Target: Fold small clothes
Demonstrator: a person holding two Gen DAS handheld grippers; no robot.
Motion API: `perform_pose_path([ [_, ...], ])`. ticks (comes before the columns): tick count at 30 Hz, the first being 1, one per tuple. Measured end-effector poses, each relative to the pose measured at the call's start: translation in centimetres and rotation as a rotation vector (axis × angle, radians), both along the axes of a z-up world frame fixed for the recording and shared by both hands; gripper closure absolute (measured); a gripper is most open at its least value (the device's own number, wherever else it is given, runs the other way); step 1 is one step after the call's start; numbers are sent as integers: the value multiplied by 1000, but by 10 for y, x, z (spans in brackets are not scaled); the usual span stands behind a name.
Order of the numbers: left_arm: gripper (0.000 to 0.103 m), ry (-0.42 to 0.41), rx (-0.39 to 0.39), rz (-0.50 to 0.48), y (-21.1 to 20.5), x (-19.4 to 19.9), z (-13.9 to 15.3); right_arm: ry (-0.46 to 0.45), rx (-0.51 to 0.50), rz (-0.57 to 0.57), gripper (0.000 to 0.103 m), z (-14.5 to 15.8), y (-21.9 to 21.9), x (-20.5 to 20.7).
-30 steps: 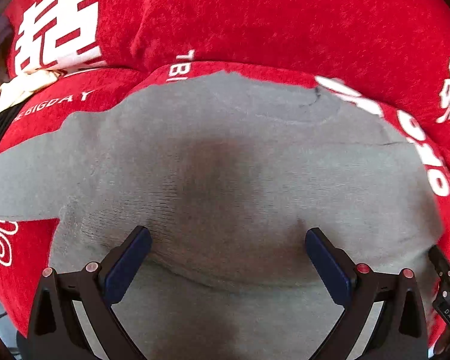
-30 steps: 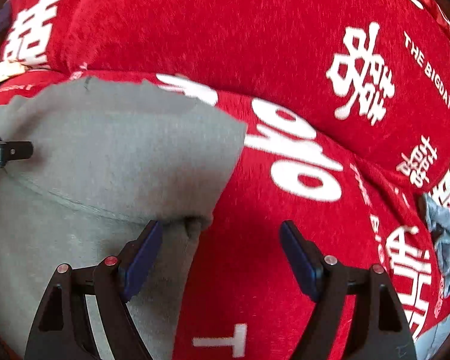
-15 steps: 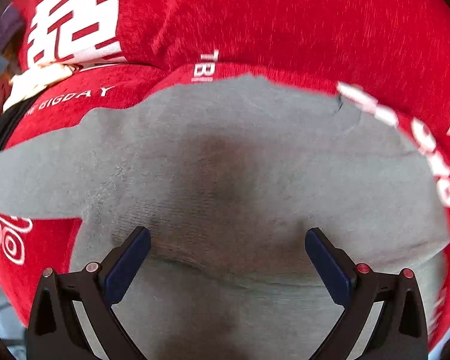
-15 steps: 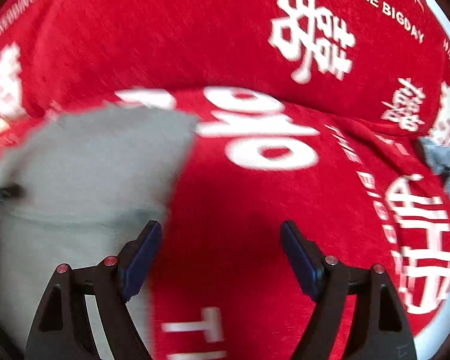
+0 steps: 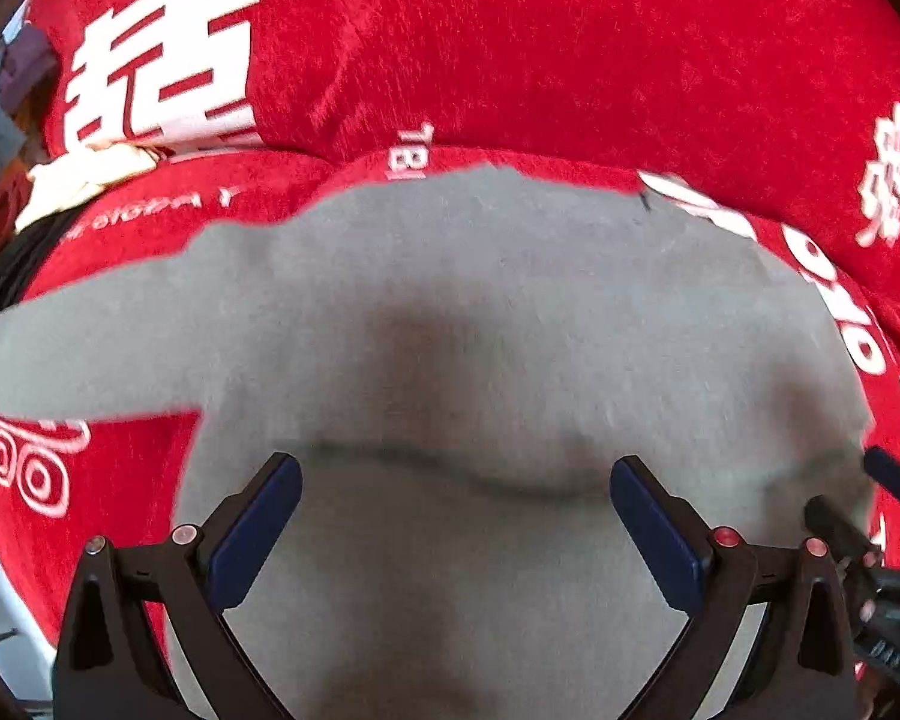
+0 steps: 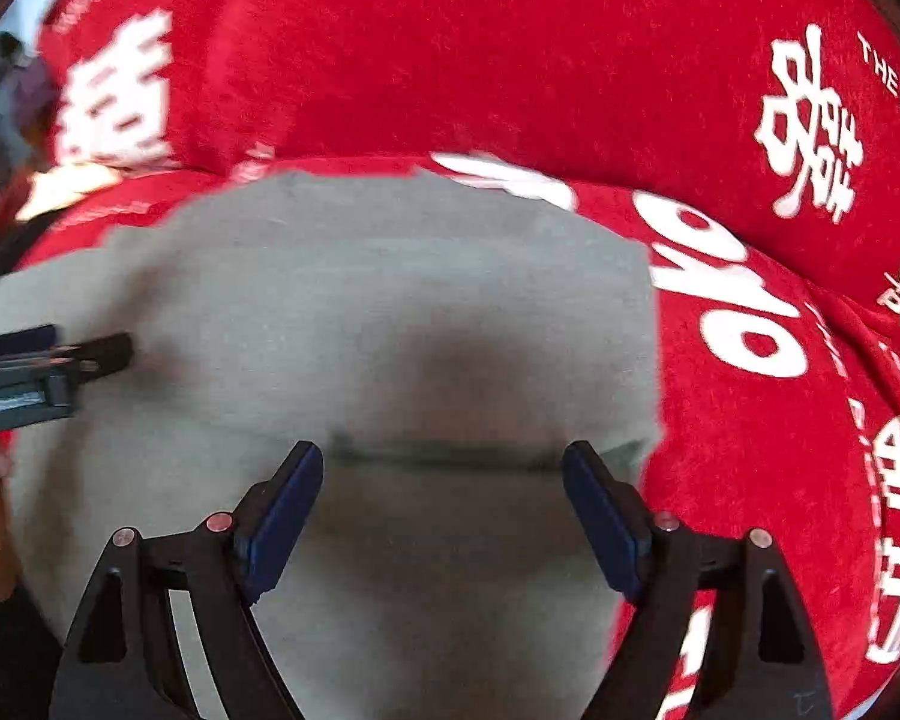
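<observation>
A grey knitted garment [image 5: 510, 312] lies flat on a red blanket [image 5: 570, 60] printed with white characters. One sleeve [image 5: 90, 348] stretches out to the left. A fold edge crosses the cloth just beyond the fingertips in both views. My left gripper [image 5: 456, 510] hovers open over the garment's middle, nothing between its blue pads. My right gripper [image 6: 444, 498] is open above the garment [image 6: 390, 300] near its right edge, pads apart and empty. Each gripper shows at the edge of the other's view: the right gripper [image 5: 888, 480] and the left gripper [image 6: 48, 360].
The red blanket rises into a padded hump [image 6: 510, 48] behind the garment. A cream cloth [image 5: 84, 180] and dark items lie at the far left. Bare red blanket [image 6: 780, 450] stretches to the right of the garment.
The right gripper swung off to the right over bare blanket, then came back left, and now sits over the garment. The left gripper shifted a little over the cloth. Both stayed open.
</observation>
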State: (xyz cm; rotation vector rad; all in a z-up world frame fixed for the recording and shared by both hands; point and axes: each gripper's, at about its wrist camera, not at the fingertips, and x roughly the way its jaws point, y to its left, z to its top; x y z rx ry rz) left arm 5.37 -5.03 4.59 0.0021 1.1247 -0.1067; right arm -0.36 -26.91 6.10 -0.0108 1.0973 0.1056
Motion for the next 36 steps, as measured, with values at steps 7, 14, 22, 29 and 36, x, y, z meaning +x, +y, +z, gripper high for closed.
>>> perform_pose_path([
  [7,0,-4,20,-76,20,-63,-24,-3,-30,39,17,-22,15,-76],
  [14,0,15,17,-137,66,-122,-30,38,-172,155,14,-23,24,-160],
  [22,0,-36,19,-182,43,-120,-8,-37,-179,256,13,13,75,-134],
  [29,0,36,20,-176,58,-119,-34,24,-140,301,12,-15,94,-122],
  [36,0,106,3,-146,85,-136,-39,95,-256,337,1,-27,55,-174],
])
